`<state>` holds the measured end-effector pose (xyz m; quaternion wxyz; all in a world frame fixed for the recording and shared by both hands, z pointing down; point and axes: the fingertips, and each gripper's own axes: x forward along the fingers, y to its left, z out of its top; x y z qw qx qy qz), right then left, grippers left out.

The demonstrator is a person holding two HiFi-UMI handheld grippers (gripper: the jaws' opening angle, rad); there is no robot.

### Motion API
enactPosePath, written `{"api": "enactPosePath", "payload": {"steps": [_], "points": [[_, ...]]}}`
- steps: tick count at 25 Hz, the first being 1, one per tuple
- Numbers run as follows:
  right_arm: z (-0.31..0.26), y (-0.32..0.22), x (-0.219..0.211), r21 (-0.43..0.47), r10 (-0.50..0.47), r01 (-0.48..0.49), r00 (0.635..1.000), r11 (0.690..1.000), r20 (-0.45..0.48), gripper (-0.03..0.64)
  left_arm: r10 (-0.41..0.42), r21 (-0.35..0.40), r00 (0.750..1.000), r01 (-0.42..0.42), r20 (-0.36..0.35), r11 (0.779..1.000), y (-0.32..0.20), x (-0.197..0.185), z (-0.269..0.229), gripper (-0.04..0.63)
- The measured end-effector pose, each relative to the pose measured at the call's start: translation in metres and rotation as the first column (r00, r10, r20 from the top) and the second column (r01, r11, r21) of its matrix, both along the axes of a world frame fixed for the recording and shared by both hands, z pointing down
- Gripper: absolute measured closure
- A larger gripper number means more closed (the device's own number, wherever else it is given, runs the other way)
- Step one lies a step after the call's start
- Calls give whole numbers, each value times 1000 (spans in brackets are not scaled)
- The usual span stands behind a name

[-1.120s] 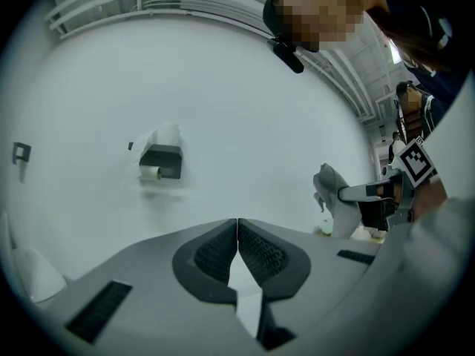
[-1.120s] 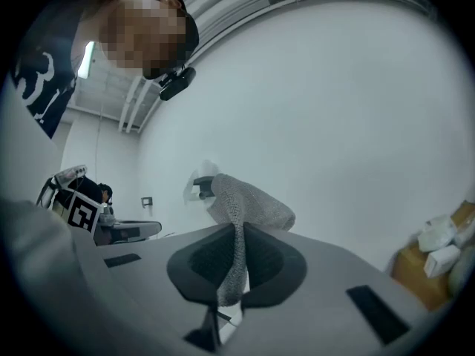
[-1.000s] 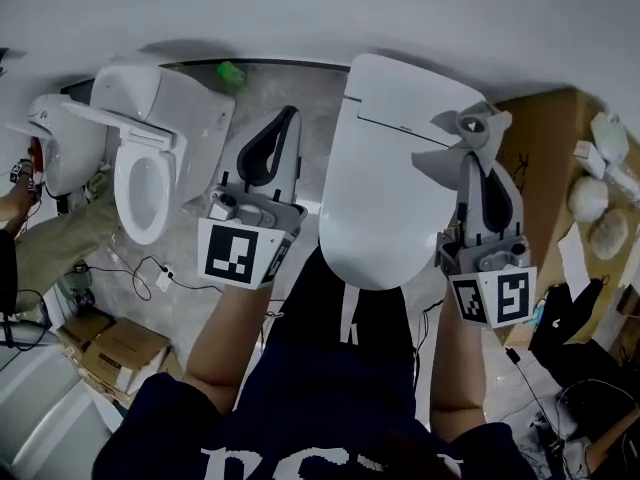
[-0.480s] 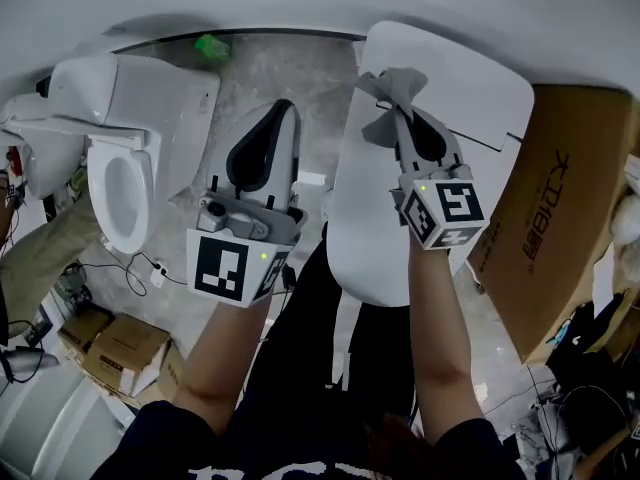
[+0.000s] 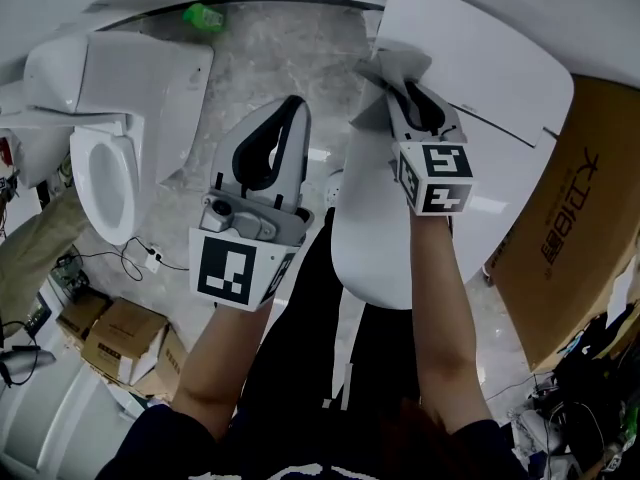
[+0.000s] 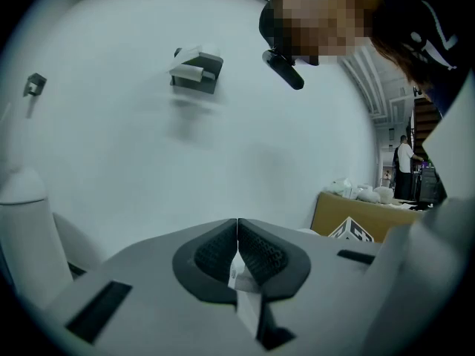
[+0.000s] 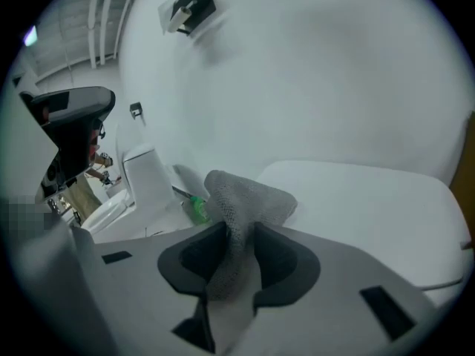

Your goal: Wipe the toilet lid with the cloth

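Observation:
The white toilet lid (image 5: 480, 78) is closed and fills the upper right of the head view. A grey mesh cloth (image 5: 400, 63) sticks out of my right gripper (image 5: 405, 86), which is shut on it over the lid's far left part. In the right gripper view the cloth (image 7: 245, 199) rises between the pads, with the lid (image 7: 364, 199) just beyond it. My left gripper (image 5: 292, 106) is held over the floor left of the lid, away from it. In the left gripper view its pads (image 6: 256, 254) meet, and the left gripper (image 6: 237, 232) faces a bare white wall.
A second toilet (image 5: 105, 163) with an open seat stands at the left, across a strip of grey floor. A green object (image 5: 203, 15) lies by the wall. A large cardboard box (image 5: 585, 218) stands right of the lid, smaller boxes (image 5: 110, 338) at lower left.
My right gripper has carried the cloth from the lid's right edge across to its far left part. The left gripper has stayed shut beside the lid.

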<state>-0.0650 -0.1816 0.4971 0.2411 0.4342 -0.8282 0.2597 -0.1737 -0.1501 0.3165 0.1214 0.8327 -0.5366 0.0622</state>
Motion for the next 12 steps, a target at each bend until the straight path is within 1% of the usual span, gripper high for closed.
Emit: {"api": "enactPosePath", "payload": {"steps": [2,4,6,9,11,12], "points": [[-6,-5,0,41,-18,20,999,999,-41,452,-14,-10,1000,14,-1,1000,-1,-2,4,574],[-15,-11,-4,85,-41,48,996,995,-78,446,-10,-13,1000,10,9,1000,0,-3,6,574],[-20,-18,-13,106,-72,83,992,991,-100,451,-7,-11,1000,8,11,1000,-1,-4,5,574],[-13,-25,-25,99,-123,137,982,986,-141,520,-14,-8,1000,14,8,1000,-5,-3,3,574],[-3,-24,-28,80,-157,175,968,981,-197,580,-1,-1,1000,1,12,1000,-5,0,3,574],[3,-22,-27,71,-170,190,959,979,-229,583,6,1,1000,-6,13,1000,-5,2,3,574]]}}
